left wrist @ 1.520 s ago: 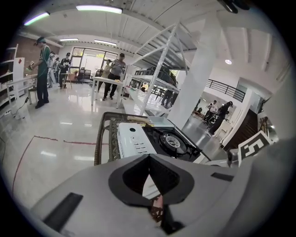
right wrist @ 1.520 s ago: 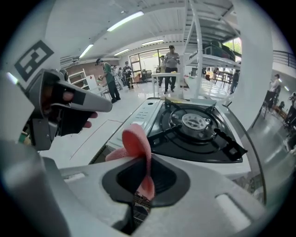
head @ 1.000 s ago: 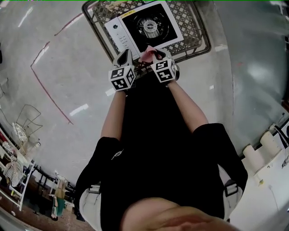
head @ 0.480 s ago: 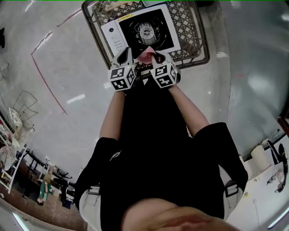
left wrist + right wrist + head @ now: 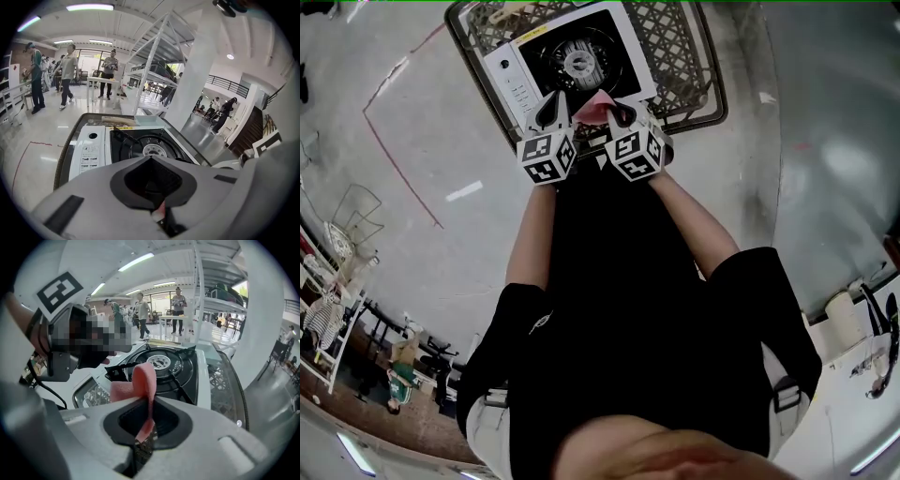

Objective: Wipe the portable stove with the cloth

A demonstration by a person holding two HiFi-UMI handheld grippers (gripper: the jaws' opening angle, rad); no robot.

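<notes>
The portable stove (image 5: 517, 73), white with a black burner, sits in a wire basket (image 5: 684, 52) on the floor; it also fills the left gripper view (image 5: 91, 150) and the right gripper view (image 5: 199, 376). A pink cloth (image 5: 592, 107) hangs over the stove's near edge between the two grippers. My right gripper (image 5: 621, 114) is shut on the cloth (image 5: 143, 380), which loops up out of its jaws. Close beside it on the left, my left gripper (image 5: 553, 112) is shut, with a thin pink sliver of cloth (image 5: 159, 212) pinched low in its jaws.
Grey polished floor lies all round the basket, with red tape lines (image 5: 394, 141) at the left. Tall metal shelving (image 5: 157, 61) stands behind the stove. Several people (image 5: 70, 75) walk in the background. Racks and clutter (image 5: 328, 319) line the left edge.
Both grippers have moved forward together with the cloth, from the basket's near rim to over the stove's near edge. The stove and basket have shifted up and left in the head view.
</notes>
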